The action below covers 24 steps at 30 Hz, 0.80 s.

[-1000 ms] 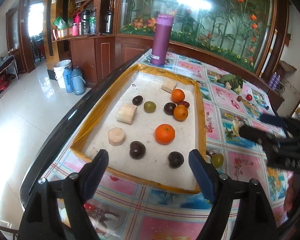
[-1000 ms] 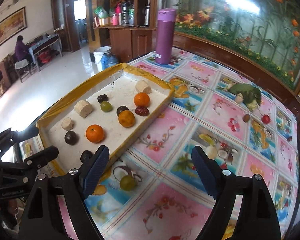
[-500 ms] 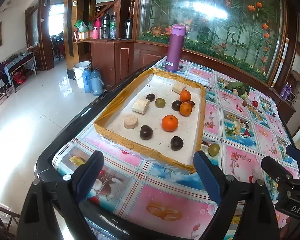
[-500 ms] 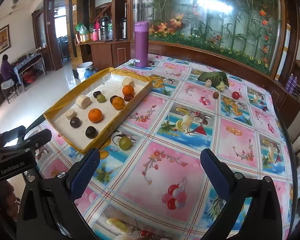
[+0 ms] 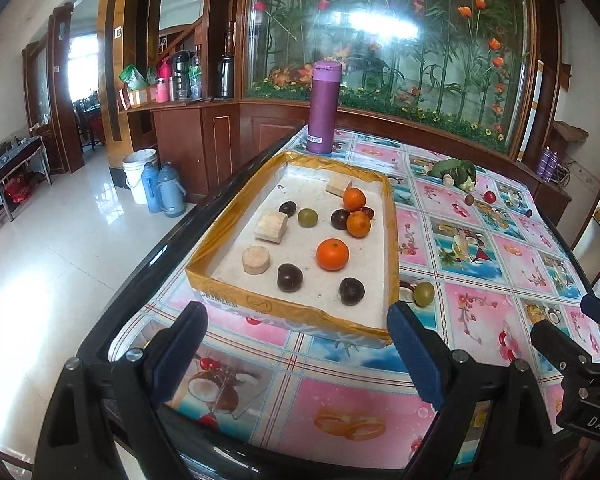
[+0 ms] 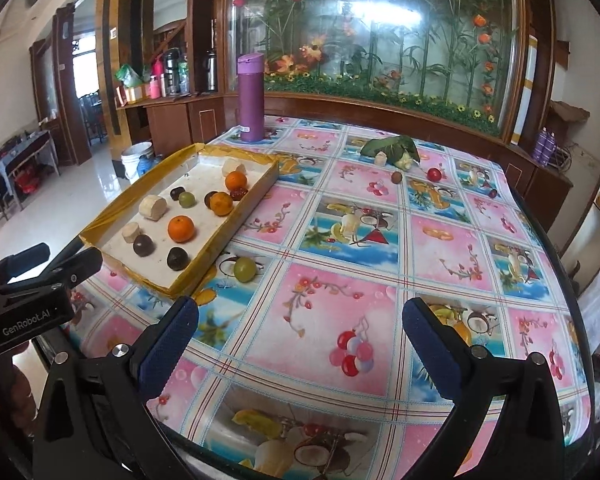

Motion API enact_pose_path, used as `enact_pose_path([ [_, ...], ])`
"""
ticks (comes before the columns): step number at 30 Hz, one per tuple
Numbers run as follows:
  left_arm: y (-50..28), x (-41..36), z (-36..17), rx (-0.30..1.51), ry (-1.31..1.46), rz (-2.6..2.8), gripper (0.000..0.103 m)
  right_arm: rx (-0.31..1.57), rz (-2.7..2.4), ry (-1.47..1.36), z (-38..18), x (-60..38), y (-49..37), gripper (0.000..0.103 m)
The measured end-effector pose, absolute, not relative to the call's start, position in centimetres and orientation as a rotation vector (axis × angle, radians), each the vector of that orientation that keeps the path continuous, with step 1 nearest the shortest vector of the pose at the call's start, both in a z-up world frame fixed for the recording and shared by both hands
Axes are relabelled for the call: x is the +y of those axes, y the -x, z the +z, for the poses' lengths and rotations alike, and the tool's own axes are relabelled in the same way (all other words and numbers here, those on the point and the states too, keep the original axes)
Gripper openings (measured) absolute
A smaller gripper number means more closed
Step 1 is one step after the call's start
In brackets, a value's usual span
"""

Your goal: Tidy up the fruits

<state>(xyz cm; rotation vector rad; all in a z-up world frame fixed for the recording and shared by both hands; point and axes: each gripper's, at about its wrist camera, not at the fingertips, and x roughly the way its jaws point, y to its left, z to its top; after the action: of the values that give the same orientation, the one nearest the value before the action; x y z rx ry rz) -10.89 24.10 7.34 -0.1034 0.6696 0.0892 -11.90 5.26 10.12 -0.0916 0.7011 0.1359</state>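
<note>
A gold-rimmed tray (image 5: 296, 313) (image 6: 228, 224) holds oranges (image 5: 332, 254) (image 6: 181, 229), dark plums (image 5: 289, 277), a green fruit (image 5: 307, 217) and pale blocks (image 5: 271, 227). A loose green fruit (image 5: 424, 294) (image 6: 245, 269) lies on the tablecloth beside the tray's near right corner. Small red and brown fruits (image 6: 434, 174) lie far back by a leafy green bundle (image 6: 388, 148). My left gripper (image 5: 296, 354) is open and empty in front of the tray. My right gripper (image 6: 300, 350) is open and empty over the tablecloth.
A purple flask (image 5: 323, 108) (image 6: 251, 98) stands behind the tray. The table's dark edge (image 5: 140, 276) runs along the left, with floor, a bucket and jugs (image 5: 156, 184) beyond. A glass flower panel backs the table.
Both grippers have pulled back and away from the tray, so more of the table shows. Both stay open and empty. The fruits have not moved.
</note>
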Motion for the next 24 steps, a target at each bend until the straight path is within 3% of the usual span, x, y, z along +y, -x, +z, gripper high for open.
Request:
enact_pose_path([
  [3,11.3,24.1,7.6,0.646,0.104,0.079,0.103,0.706,0.122,0.102,10.0,5.4,12.1,0.103],
  [24,12.0,25.6,8.0,0.633,0.109,0.173,0.103,0.727,0.08,0.13,9.4,5.4,12.5,0.103],
])
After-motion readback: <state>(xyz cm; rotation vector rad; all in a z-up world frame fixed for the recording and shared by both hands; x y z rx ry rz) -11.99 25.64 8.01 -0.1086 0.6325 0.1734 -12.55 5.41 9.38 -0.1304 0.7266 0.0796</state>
